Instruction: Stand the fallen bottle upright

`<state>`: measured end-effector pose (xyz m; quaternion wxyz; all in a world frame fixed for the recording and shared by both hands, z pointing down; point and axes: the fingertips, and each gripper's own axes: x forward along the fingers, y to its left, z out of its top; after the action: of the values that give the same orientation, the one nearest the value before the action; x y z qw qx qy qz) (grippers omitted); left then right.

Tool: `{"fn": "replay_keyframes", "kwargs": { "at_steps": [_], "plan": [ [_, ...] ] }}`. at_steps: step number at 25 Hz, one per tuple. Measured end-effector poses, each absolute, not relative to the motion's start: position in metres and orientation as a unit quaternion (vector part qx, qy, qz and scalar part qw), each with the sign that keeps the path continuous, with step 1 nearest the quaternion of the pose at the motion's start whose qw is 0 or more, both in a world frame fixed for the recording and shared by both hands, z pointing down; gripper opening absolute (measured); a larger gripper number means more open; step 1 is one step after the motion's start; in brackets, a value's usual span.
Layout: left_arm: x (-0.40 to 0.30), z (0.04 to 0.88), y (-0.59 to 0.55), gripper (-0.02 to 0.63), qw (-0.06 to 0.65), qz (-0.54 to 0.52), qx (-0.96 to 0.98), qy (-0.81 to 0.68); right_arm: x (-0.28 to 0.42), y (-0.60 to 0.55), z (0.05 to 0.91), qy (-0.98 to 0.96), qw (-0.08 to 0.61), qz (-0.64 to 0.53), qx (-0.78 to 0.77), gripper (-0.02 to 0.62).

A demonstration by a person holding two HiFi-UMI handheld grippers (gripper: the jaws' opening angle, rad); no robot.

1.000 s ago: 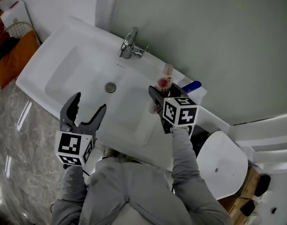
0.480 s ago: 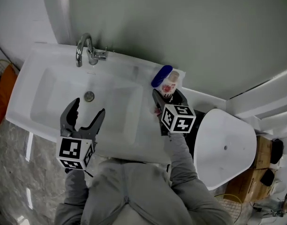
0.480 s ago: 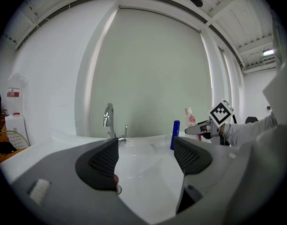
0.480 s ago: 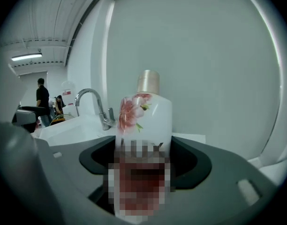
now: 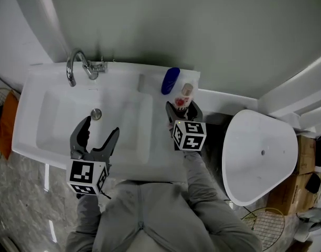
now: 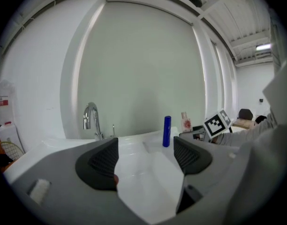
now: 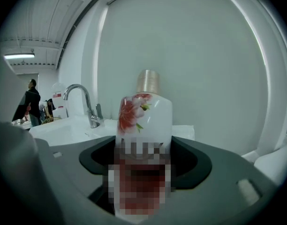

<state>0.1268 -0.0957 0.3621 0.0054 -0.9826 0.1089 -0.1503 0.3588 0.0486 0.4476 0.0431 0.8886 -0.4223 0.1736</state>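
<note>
My right gripper (image 5: 181,109) is shut on a white bottle (image 7: 144,121) with a red flower print and a pale cap. In the right gripper view the bottle stands upright between both pads. From the head view the bottle (image 5: 185,97) is over the right end of the white washbasin (image 5: 55,88), close to the wall. A blue bottle (image 5: 170,81) stands upright just left of it on the basin's ledge; the left gripper view shows this blue bottle (image 6: 166,131) too. My left gripper (image 5: 96,136) hangs open over the basin's front edge with nothing between its fingers.
A chrome tap (image 5: 79,67) rises at the back of the basin, with the drain (image 5: 96,114) below it. A white toilet lid (image 5: 257,154) sits right of the basin. The grey-green wall (image 5: 202,30) runs behind everything.
The head view has swung so the basin now lies level across the frame. My right gripper has carried the flowered bottle towards the wall, beside the blue bottle. The left gripper stayed open.
</note>
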Motion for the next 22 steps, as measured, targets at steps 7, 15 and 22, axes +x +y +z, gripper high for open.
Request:
{"fn": "replay_keyframes", "kwargs": {
  "at_steps": [7, 15, 22],
  "plan": [
    [0.133, 0.364, -0.086, 0.420, 0.015, -0.163, -0.981, 0.102, 0.357, 0.043, 0.449, -0.421, 0.058, 0.129, 0.896, 0.336],
    [0.136, 0.366, -0.075, 0.420, 0.019, -0.168, -0.981, 0.097, 0.345, 0.042, 0.448, -0.433, 0.085, 0.098, 0.892, 0.337],
    [0.138, 0.367, -0.065, 0.420, 0.018, -0.168, -0.982, 0.089, 0.336, 0.055, 0.449, -0.430, 0.088, 0.106, 0.892, 0.339]
  ]
}}
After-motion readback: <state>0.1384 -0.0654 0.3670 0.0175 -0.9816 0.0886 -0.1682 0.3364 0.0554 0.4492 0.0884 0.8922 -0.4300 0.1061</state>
